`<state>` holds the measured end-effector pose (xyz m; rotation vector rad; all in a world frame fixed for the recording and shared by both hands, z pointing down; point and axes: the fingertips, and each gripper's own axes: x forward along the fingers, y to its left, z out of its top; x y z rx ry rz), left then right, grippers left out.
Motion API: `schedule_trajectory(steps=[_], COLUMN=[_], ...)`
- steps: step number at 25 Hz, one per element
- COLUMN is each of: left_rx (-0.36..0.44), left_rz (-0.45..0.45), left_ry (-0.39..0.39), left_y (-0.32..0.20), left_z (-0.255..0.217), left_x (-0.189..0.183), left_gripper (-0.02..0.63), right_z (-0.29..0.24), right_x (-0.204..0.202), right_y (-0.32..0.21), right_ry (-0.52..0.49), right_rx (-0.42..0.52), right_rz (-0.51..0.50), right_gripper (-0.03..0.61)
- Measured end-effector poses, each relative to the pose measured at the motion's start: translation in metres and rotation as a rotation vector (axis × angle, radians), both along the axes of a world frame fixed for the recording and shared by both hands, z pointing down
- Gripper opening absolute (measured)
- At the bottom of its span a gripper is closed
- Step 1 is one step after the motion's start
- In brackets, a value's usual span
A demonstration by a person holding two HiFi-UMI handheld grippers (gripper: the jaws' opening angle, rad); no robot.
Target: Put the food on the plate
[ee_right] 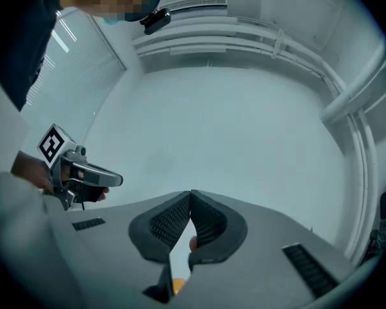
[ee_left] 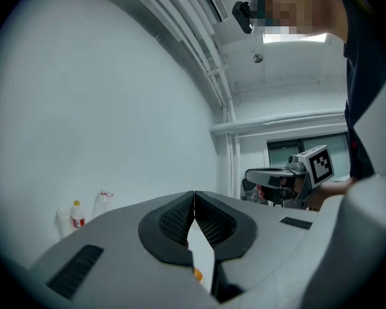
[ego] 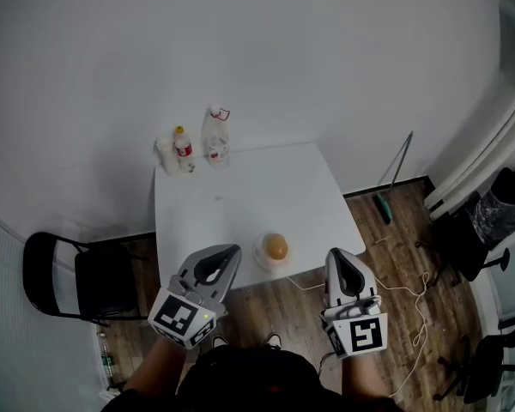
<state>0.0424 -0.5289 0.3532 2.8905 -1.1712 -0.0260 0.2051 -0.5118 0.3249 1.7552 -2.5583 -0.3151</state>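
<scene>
Two claws, both pinched together, nothing between the pads. Left claw held just left of the plate, right claw further off to its right, past the table's near corner and above the wood floor. Both level with the near table edge, neither touching anything.

Round orange food sitting on the plate, near the front edge of the white table. Looks settled, upright, centred on the plate.

Judgement: job apparently done, hence claws closed and parked clear, flanking the plate rather than reaching for it. Plate close to the edge, probably for easy reach from a standing position; some risk of a knock from either claw.

Few bottles grouped at the far edge, well apart from the plate. Black chair off to the left.
</scene>
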Motion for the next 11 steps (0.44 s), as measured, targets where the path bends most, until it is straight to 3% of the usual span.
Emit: schedule_trajectory(steps=[5, 11], left_rx=[-0.004, -0.014], left_rz=[0.0, -0.014], left_ry=[-0.004, -0.003], left_y=[0.0018, 0.005], left_z=[0.0014, 0.0047], left_x=[0.0034, -0.0003], left_gripper=[0.023, 0.023], right_z=[0.002, -0.001], right_x=[0.0022, -0.0026], right_y=[-0.0017, -0.0015], right_ry=[0.001, -0.013], right_rx=[-0.055, -0.017], right_rz=[0.01, -0.021], right_gripper=[0.023, 0.023])
